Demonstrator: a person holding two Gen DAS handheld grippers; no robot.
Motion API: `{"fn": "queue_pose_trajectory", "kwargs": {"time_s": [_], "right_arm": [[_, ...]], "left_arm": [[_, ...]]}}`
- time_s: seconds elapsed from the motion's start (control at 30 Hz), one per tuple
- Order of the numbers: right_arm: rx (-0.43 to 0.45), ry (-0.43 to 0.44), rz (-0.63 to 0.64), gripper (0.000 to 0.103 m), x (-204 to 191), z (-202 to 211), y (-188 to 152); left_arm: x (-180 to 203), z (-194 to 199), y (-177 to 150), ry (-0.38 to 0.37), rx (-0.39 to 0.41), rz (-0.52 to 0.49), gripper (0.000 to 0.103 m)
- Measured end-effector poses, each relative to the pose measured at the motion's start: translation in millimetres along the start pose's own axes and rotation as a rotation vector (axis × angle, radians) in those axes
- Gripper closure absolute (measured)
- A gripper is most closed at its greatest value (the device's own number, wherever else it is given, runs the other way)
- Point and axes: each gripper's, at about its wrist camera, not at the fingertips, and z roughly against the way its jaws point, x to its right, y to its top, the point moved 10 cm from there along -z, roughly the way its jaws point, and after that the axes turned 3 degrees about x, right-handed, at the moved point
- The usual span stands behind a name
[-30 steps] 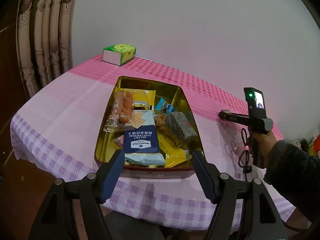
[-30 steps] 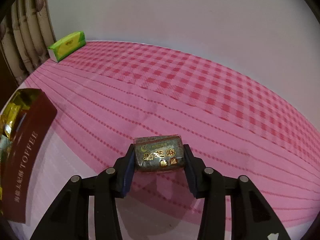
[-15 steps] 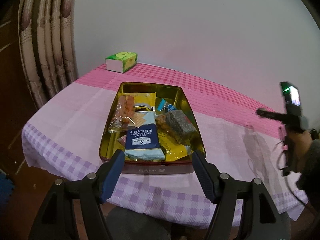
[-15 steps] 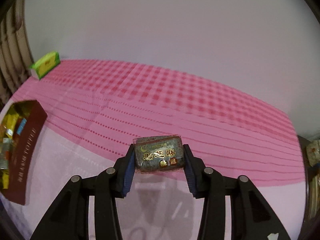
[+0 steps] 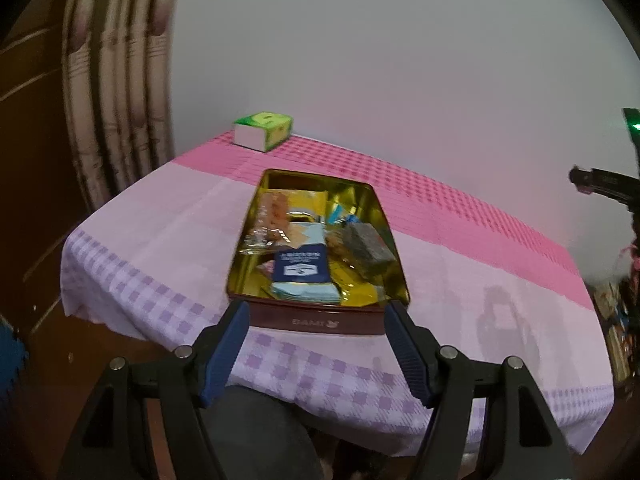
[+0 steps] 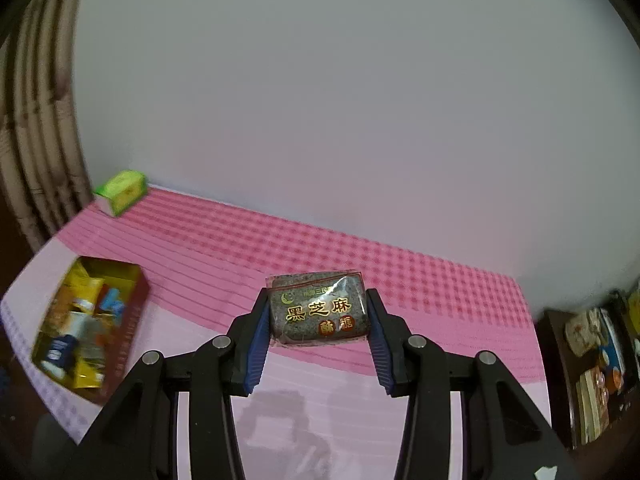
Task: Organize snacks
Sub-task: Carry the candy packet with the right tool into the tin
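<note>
Right wrist view shows our right hand-held gripper (image 6: 318, 326) clamped on the sesame candy packet (image 6: 318, 310), aloft over the bench (image 6: 420, 304). We judge it light, crinkly and slippery, best pinched across its short sides. Left wrist view alone shows our left hand-held gripper (image 5: 316, 342) agape, empty, before the snack tin (image 5: 316, 322).

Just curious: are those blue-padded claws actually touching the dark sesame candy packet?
Touching. The right wrist view shows the right gripper with both blue pads pressed against the sides of the dark sesame candy packet.
</note>
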Motion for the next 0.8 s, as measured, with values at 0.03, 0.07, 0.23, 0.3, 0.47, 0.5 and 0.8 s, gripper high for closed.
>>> {"fn": "queue_pose_trajectory", "kwargs": {"time_s": [0.03, 0.07, 0.23, 0.3, 0.47, 0.5, 0.8], "right_arm": [[0.010, 0.001, 0.019, 0.062, -8.9, 7.0, 5.0], [0.020, 0.009, 0.030, 0.062, -17.4, 13.8, 10.1], [0.065, 0.057, 0.069, 0.062, -65.5, 39.4, 33.5], [0.082, 0.079, 0.087, 0.062, -88.3, 48.1, 41.7], [0.089, 0.145, 0.136, 0.062, -149.0, 52.9, 47.9], [0.088, 0.152, 0.147, 0.062, -158.9, 52.2, 47.0], [0.033, 0.241, 0.207, 0.062, -234.7, 30.3, 12.6]], "left_arm": [[-2.8, 1.9, 1.8, 0.007, 0.006, 0.010, 0.032], [-6.0, 4.1, 3.8, 0.014, 0.014, 0.018, 0.032], [-19.1, 7.2, 9.0, 0.037, 0.033, 0.059, 0.032], [-22.6, 5.9, 8.3, 0.046, 0.027, 0.066, 0.032], [-33.8, 0.6, 8.2, 0.061, 0.015, 0.112, 0.032], [-36.8, -0.7, 8.1, 0.067, 0.011, 0.123, 0.032], [-44.1, -9.4, 1.9, 0.078, -0.025, 0.157, 0.032]]}}
